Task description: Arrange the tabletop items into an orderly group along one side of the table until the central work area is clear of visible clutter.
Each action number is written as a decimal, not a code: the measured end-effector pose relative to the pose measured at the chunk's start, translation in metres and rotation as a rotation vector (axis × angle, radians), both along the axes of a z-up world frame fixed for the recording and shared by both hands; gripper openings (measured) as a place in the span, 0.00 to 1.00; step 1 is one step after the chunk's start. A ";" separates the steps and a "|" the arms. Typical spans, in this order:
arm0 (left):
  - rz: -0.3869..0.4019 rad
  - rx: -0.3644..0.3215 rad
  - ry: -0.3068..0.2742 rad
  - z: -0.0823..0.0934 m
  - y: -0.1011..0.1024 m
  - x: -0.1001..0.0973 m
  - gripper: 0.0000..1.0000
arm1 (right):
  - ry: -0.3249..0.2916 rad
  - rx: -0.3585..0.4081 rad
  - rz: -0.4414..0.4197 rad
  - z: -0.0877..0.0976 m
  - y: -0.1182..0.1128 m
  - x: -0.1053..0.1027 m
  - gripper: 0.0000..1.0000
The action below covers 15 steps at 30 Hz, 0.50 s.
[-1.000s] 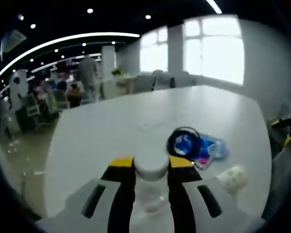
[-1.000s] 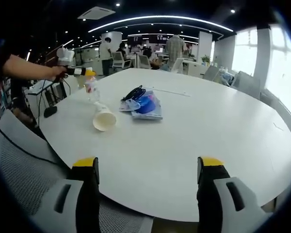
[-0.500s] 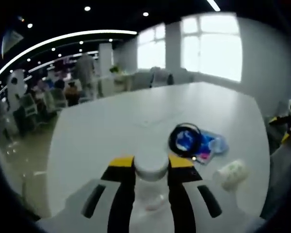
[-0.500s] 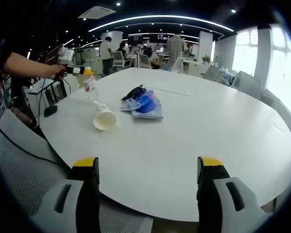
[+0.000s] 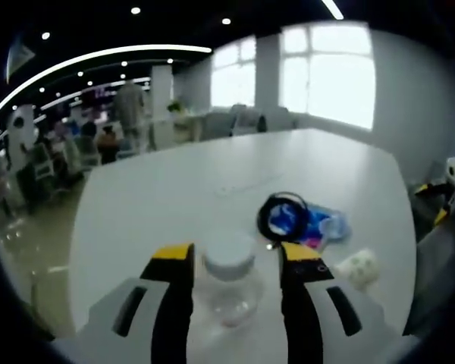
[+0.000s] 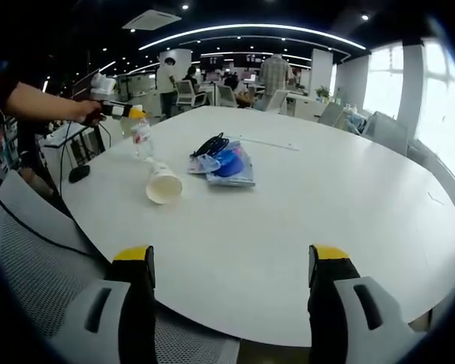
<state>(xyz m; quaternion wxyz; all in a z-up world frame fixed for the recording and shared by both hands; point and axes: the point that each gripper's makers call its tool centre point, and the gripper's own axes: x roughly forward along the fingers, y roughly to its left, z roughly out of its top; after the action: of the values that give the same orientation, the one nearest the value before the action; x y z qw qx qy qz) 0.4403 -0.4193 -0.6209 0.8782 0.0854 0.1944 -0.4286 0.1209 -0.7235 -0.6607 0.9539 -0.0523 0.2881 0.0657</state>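
Left gripper released, jaws apart flanking upright clear bottle near white table edge, paper cup tipped over beside blue pouch with black cable, right gripper spread wide, grasping nothing

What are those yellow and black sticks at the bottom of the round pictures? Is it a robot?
No robot: a person holds a tool in each hand. Each tool carries a camera looking out along its two jaws. One picture comes from the left hand-held gripper, the other from the right hand-held gripper. On the white table lie a tipped cup and a blue packet with a black cable. The left jaws stand open on either side of a clear bottle. The right jaws are open and hold nothing.
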 end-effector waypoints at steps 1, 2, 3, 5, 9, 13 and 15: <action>-0.002 0.005 -0.003 0.000 0.000 -0.002 0.43 | 0.000 0.001 0.000 0.000 0.000 0.000 0.83; -0.004 0.008 -0.005 0.001 0.000 -0.003 0.44 | 0.000 0.002 0.001 0.000 0.001 0.000 0.83; -0.005 0.008 -0.003 0.001 0.000 -0.005 0.45 | 0.000 0.002 0.003 0.000 0.001 0.000 0.83; -0.006 0.002 -0.008 0.003 0.001 -0.009 0.49 | 0.000 0.002 0.006 0.000 0.002 0.000 0.83; -0.004 0.012 -0.012 0.002 0.003 -0.015 0.54 | -0.002 0.004 0.007 0.000 0.002 0.000 0.83; 0.006 0.009 -0.002 0.000 0.005 -0.022 0.61 | -0.005 0.006 0.008 0.001 0.002 0.000 0.83; 0.011 0.007 0.005 -0.003 0.006 -0.028 0.65 | -0.006 0.008 0.008 0.001 0.003 0.000 0.83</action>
<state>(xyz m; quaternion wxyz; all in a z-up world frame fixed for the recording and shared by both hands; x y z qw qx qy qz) 0.4124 -0.4138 -0.6237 0.8797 0.0861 0.1986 -0.4234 0.1205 -0.7209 -0.6596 0.9546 -0.0498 0.2849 0.0706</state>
